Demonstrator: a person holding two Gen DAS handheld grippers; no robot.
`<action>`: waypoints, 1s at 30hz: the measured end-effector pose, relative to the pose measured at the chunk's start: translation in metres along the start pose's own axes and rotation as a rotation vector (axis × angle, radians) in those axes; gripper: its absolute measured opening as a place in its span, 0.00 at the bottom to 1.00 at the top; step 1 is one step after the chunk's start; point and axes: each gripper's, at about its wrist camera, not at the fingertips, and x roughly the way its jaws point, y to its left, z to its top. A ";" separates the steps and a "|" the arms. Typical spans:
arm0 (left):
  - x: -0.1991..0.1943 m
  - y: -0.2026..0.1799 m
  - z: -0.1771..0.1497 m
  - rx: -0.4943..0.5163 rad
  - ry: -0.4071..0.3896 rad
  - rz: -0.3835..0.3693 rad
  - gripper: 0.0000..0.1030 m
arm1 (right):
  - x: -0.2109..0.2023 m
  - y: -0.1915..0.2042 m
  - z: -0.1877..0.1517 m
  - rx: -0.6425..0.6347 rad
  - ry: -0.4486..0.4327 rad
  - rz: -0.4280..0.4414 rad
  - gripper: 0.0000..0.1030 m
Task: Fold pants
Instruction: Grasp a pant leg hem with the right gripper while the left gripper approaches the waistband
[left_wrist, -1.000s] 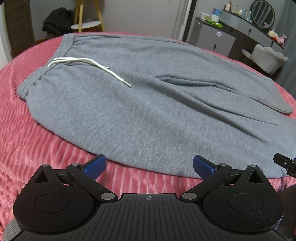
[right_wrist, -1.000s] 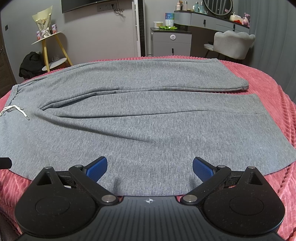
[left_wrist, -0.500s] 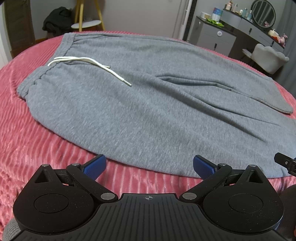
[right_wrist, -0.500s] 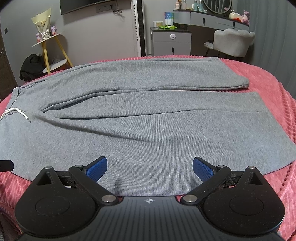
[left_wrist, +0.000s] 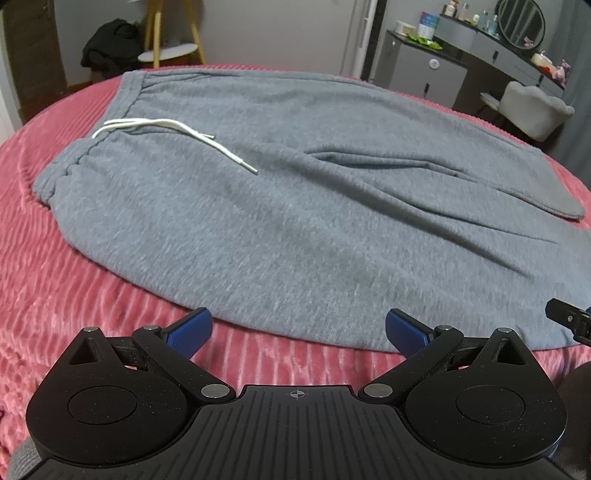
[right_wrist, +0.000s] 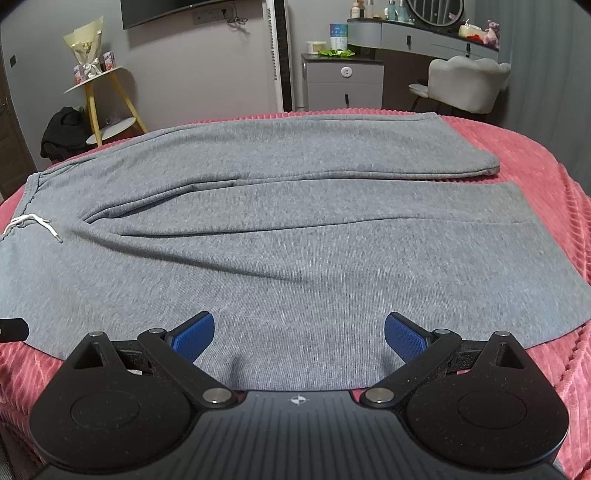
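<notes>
Left wrist view shows the waistband, white drawstring (left_wrist: 177, 131) and grey pants (left_wrist: 295, 206) flat on the pink blanket (left_wrist: 55, 295); the left gripper (left_wrist: 297, 332) gapes empty near the hem. Right wrist view alone shows both leg cuffs; the right gripper (right_wrist: 299, 332) gapes over fabric.

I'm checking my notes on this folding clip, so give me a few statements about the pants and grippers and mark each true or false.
1. The grey pants lie spread flat on the red blanket. True.
2. The left gripper is clamped on the pants' near edge. False: its jaws stand open, holding nothing.
3. A white drawstring lies at the waistband. True.
4. The right gripper holds a trouser cuff. False: it is open and empty, over the near leg.
5. One leg is already folded over the other. False: both lie side by side.
</notes>
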 end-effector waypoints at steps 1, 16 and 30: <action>0.000 -0.001 0.000 0.004 0.001 0.001 1.00 | 0.001 0.000 0.000 0.000 0.002 0.000 0.96; 0.007 -0.005 0.016 -0.035 -0.054 0.121 1.00 | 0.027 -0.027 0.019 0.144 0.084 0.075 0.96; 0.092 -0.023 0.141 -0.143 -0.232 0.269 1.00 | 0.115 -0.063 0.052 0.247 0.275 0.019 0.97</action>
